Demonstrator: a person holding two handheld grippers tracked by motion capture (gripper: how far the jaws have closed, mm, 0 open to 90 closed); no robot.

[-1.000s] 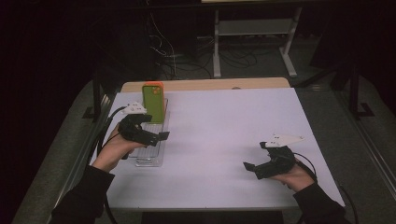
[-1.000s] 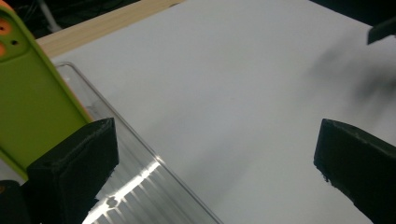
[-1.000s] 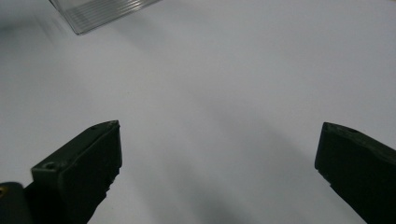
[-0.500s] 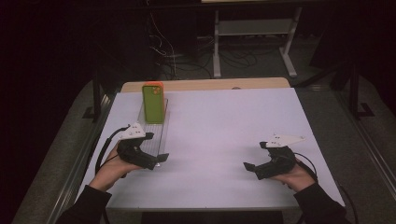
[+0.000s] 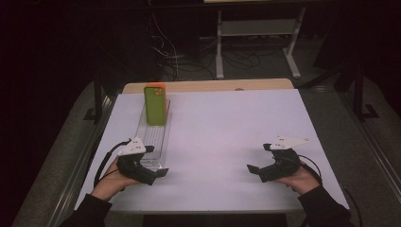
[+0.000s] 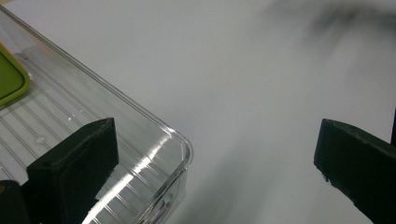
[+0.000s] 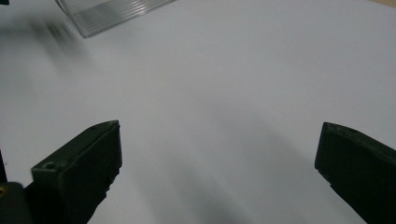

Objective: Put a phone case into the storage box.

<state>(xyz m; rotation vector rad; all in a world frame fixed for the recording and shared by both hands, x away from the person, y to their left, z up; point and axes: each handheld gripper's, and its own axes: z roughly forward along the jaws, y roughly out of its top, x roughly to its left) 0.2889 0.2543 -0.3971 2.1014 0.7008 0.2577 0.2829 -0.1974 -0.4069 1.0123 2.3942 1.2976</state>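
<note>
A clear plastic tray [image 5: 152, 142] lies lengthwise on the left of the white table, with a green phone in an orange case [image 5: 155, 104] propped at its far end. My left gripper [image 5: 158, 174] sits low at the tray's near end, open and holding nothing. In the left gripper view one jaw hangs over the tray's corner [image 6: 180, 147] and the green phone [image 6: 9, 81] peeks in at the left edge. My right gripper [image 5: 253, 171] rests open on the bare table at the right, far from the tray. The right gripper view shows the tray's end [image 7: 112, 14] at the top.
The white tabletop [image 5: 227, 132] has a wooden strip [image 5: 208, 86] along its far edge. Beyond it the room is dark, with a metal stand [image 5: 257, 35] and loose cables on the floor. Metal rails run along both sides of the table.
My left gripper has drawn back toward the near edge, from over the tray's middle to its near end. The right gripper has stayed in place.
</note>
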